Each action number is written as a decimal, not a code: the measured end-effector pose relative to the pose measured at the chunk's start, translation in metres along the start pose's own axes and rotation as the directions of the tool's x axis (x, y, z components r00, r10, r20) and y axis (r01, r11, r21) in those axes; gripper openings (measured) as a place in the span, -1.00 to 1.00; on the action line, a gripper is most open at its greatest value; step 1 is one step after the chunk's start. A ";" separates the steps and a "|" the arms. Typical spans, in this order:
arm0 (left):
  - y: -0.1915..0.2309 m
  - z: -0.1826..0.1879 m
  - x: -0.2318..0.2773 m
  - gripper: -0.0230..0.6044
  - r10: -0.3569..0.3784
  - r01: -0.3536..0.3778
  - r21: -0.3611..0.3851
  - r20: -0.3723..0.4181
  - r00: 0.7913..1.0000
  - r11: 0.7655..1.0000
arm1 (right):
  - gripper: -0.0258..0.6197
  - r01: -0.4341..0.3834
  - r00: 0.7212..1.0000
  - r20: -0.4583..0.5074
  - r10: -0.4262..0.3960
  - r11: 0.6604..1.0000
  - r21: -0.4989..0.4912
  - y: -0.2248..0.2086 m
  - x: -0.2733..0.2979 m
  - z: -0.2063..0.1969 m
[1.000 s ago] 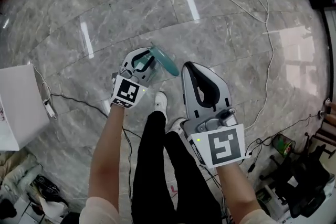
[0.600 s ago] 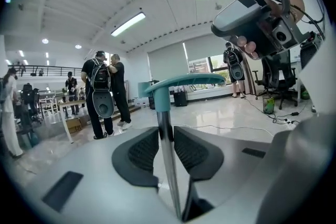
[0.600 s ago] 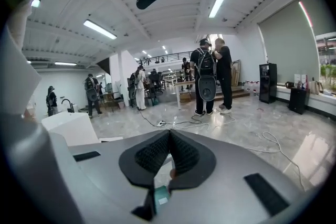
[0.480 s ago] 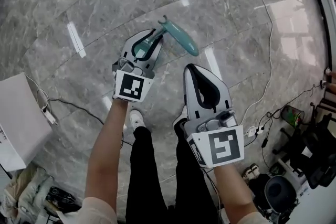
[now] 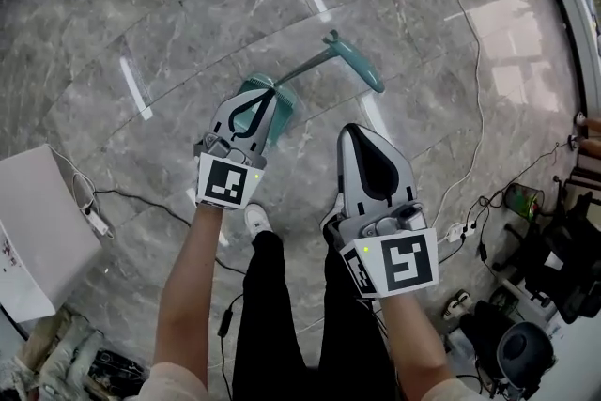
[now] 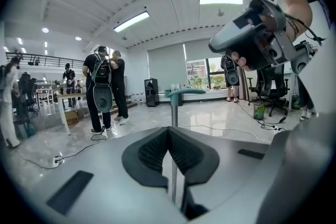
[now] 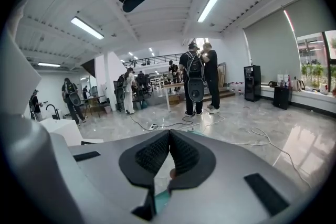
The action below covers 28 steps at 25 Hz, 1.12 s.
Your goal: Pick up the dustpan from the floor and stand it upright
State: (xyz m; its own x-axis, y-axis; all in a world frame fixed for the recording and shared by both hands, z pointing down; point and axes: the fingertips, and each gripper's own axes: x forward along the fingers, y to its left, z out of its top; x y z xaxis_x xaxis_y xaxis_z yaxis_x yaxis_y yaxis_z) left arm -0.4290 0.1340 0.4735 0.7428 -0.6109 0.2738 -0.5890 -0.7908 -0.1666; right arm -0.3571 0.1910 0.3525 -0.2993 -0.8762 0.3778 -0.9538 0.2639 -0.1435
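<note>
The teal dustpan [image 5: 286, 108] stands on the marble floor, its pan partly hidden under my left gripper [image 5: 272, 93]. Its thin rod slants up-right to the teal grip [image 5: 362, 70]. In the left gripper view the rod [image 6: 173, 113] rises upright beyond the left gripper [image 6: 168, 131], whose pads meet with nothing pinched between them. My right gripper [image 5: 354, 129] hovers to the right of the pan, shut and empty. In the right gripper view, a sliver of the teal pan [image 7: 160, 200] shows below the right gripper [image 7: 169, 134].
A white box [image 5: 38, 221] sits on the floor at the left. Loose cables [image 5: 470, 61] loop across the floor, with a power strip [image 5: 451, 232] and chair bases [image 5: 526, 352] at the right. The person's shoe [image 5: 255, 219] is below the grippers. Other people [image 6: 102, 92] stand farther off.
The left jaws, open around the teal dustpan before, are now shut. The dustpan's grip has swung farther up and right, and more of the pan shows. Both grippers have shifted across the floor.
</note>
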 end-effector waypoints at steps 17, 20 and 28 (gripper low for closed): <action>-0.053 0.362 -0.206 -0.89 0.071 -0.066 -0.139 0.032 0.997 0.988 | -0.87 0.144 0.978 0.152 -0.144 0.989 0.010 0.059 -0.207 0.216; -0.055 0.405 -0.251 -0.89 0.111 -0.104 -0.130 0.050 0.993 0.986 | -0.87 0.127 0.971 0.202 -0.129 0.992 0.025 0.083 -0.247 0.248; -0.046 0.437 -0.302 -0.89 0.217 -0.207 -0.147 0.057 0.974 0.967 | -0.87 0.061 0.965 0.257 -0.044 0.996 -0.059 0.121 -0.274 0.284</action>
State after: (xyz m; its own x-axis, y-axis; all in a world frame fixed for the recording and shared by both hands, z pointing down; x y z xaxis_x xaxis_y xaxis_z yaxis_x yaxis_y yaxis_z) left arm -0.4873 0.3390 -0.0157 0.6142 -0.7692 0.1761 -0.7701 -0.6330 -0.0786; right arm -0.3832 0.3486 -0.0280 -0.2405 -0.9611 0.1358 -0.9701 0.2334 -0.0662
